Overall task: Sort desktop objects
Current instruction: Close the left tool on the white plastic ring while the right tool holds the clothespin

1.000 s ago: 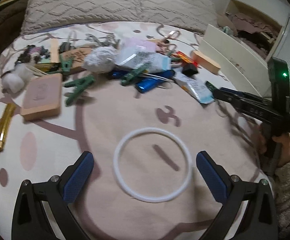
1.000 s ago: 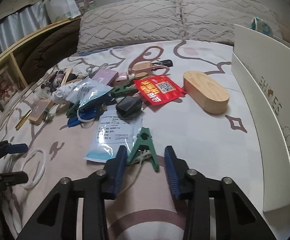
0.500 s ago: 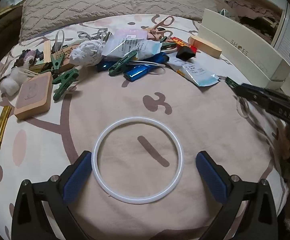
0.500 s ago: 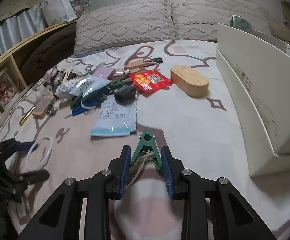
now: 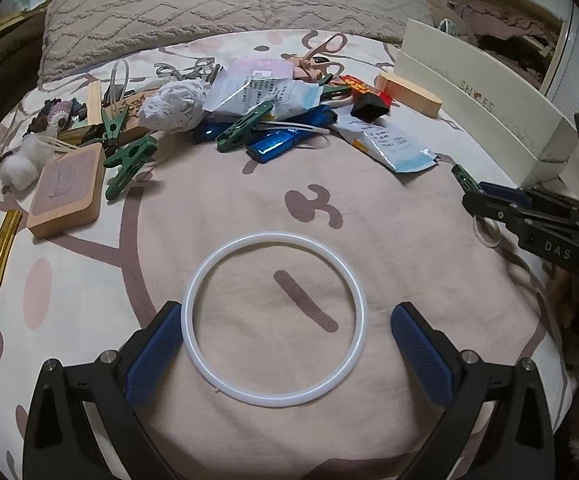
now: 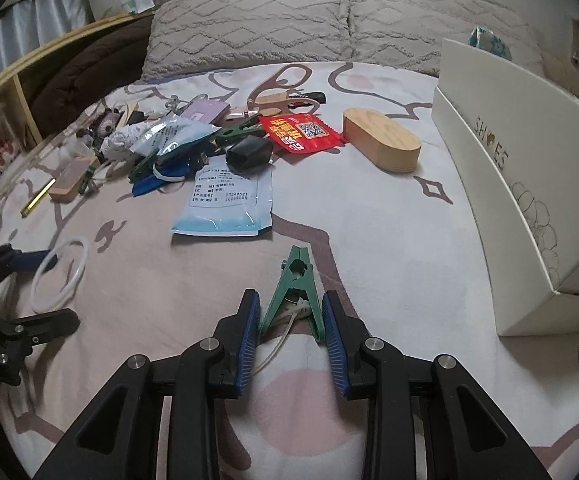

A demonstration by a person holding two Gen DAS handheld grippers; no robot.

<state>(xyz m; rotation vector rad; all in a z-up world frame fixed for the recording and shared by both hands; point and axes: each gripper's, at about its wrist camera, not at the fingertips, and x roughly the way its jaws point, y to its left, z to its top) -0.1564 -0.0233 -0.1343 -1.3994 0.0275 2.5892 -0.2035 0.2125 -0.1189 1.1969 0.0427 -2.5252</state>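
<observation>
A white plastic ring [image 5: 276,400] lies flat on the patterned bed sheet between the pads of my left gripper [image 5: 285,344], which is open; the left pad touches the ring's rim. The ring also shows in the right wrist view [image 6: 60,276]. My right gripper [image 6: 289,320] is shut on a green clothes peg [image 6: 295,280] with a white cord looped in its handles. The peg's tip [image 5: 465,178] shows in the left wrist view. A pile of small objects [image 5: 249,108] lies further back on the bed.
A white shoe box [image 6: 521,184] stands open at the right. The pile holds green pegs [image 5: 127,164], blue USB sticks [image 5: 273,144], a mask packet [image 6: 229,200], a red sachet [image 6: 301,132], an oval wooden box [image 6: 381,142], a wooden block [image 5: 67,190], a gold tube [image 5: 1,256]. Pillows lie behind.
My left gripper has moved forward over the ring, so the ring now sits between its pads. My right gripper has carried the green peg back toward the front and nearer the shoe box.
</observation>
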